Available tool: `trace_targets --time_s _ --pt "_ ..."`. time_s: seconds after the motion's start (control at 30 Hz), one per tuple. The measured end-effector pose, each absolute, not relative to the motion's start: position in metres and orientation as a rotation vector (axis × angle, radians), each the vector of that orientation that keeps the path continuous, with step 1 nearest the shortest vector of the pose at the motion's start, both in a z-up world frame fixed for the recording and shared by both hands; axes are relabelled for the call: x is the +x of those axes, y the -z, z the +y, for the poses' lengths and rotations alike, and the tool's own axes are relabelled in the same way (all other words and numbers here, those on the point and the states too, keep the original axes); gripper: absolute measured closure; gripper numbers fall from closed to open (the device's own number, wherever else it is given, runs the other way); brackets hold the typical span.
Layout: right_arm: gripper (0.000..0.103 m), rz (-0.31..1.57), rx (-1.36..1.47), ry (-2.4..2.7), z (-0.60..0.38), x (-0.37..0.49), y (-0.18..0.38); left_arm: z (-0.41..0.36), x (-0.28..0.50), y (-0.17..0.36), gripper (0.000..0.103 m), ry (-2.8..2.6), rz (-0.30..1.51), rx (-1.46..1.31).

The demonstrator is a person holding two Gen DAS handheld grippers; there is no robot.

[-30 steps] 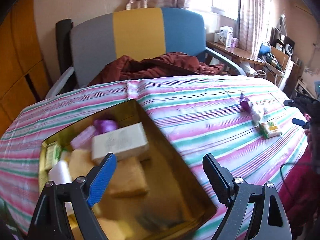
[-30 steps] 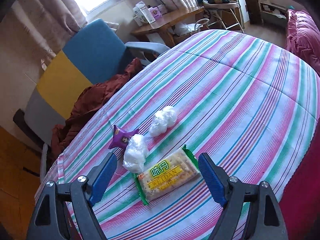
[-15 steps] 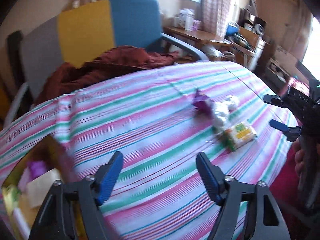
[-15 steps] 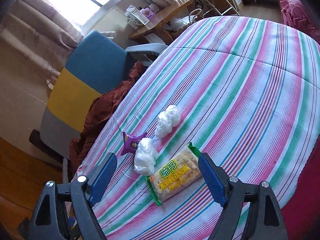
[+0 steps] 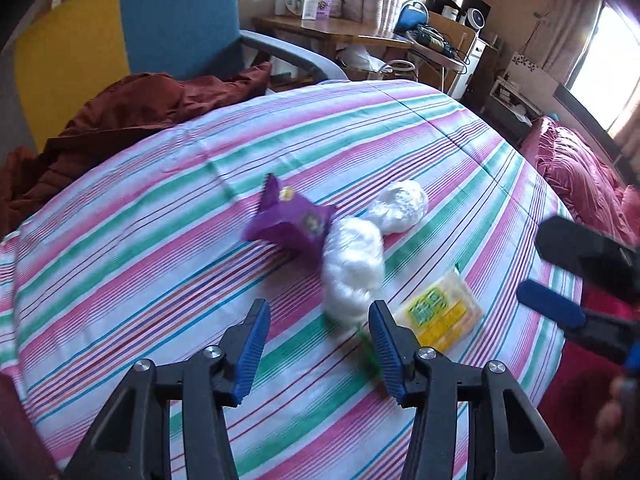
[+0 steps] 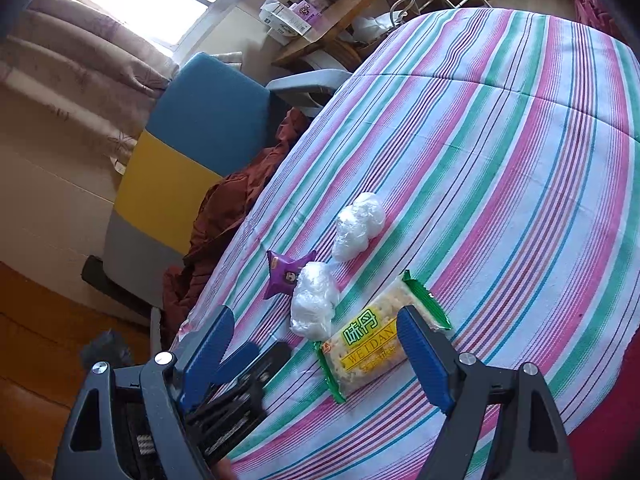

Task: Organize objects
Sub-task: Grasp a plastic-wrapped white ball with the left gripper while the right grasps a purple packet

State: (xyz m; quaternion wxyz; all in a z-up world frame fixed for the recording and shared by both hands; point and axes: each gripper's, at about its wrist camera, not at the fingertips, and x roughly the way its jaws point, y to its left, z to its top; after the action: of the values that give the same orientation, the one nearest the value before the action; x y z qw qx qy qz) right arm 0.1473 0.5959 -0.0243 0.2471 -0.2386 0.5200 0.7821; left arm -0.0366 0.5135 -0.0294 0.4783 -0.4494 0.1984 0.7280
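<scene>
On the striped tablecloth (image 5: 168, 264) lie a purple snack packet (image 5: 292, 220) (image 6: 286, 274), two white plastic-wrapped bundles (image 5: 352, 264) (image 5: 400, 206) and a yellow-green cracker pack (image 5: 440, 316) (image 6: 372, 344). My left gripper (image 5: 318, 312) hovers just short of the nearer white bundle (image 6: 314, 304). Its jaws are closing and the pads press on nothing. It shows dark at the lower left of the right wrist view (image 6: 244, 364). My right gripper (image 6: 314, 316) stands open over the cracker pack's near side, holding nothing. It also appears at the right edge of the left wrist view (image 5: 560, 276).
A blue, yellow and grey chair (image 6: 200, 128) with a rust-brown garment (image 5: 132, 120) stands behind the table. Beyond it is a wooden desk (image 5: 340, 34) with boxes. Pink bedding (image 5: 580, 176) lies to the right. A hand (image 5: 616, 420) shows at the lower right.
My left gripper swung right, away from the gold tin, which left view, to the snacks, and its jaws narrowed. The right gripper rolled slightly in place; the left gripper entered its view.
</scene>
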Motion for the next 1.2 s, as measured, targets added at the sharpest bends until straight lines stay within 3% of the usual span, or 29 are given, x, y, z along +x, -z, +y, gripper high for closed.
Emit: trace_targets --time_s 0.17,0.2,0.23,0.83,1.07,1.17,1.2 --pt "0.018 1.403 -0.685 -2.146 0.595 0.141 0.025 0.550 -0.045 0.054 0.051 -1.760 0.472 -1.150" --pt "0.018 1.402 -0.687 -2.148 0.595 0.141 0.025 0.556 -0.047 0.061 0.066 -1.759 0.485 -1.168" --pt "0.018 1.399 -0.684 -2.148 0.595 0.141 0.025 0.556 -0.048 0.064 0.072 -1.764 0.490 -1.163" --pt "0.018 1.322 -0.770 -2.123 0.593 0.135 0.026 0.410 -0.029 0.064 0.073 -1.868 0.349 -1.185" --pt "0.018 1.226 -0.885 -2.119 0.586 0.120 0.028 0.395 -0.034 0.062 0.069 -1.842 0.299 -1.226" --pt "0.018 1.184 -0.932 -2.113 0.584 0.114 0.029 0.400 -0.037 0.059 0.048 -1.836 0.303 -1.233" --pt "0.018 1.173 -0.948 -2.111 0.583 0.111 0.030 0.401 -0.038 0.058 0.036 -1.855 0.302 -1.236"
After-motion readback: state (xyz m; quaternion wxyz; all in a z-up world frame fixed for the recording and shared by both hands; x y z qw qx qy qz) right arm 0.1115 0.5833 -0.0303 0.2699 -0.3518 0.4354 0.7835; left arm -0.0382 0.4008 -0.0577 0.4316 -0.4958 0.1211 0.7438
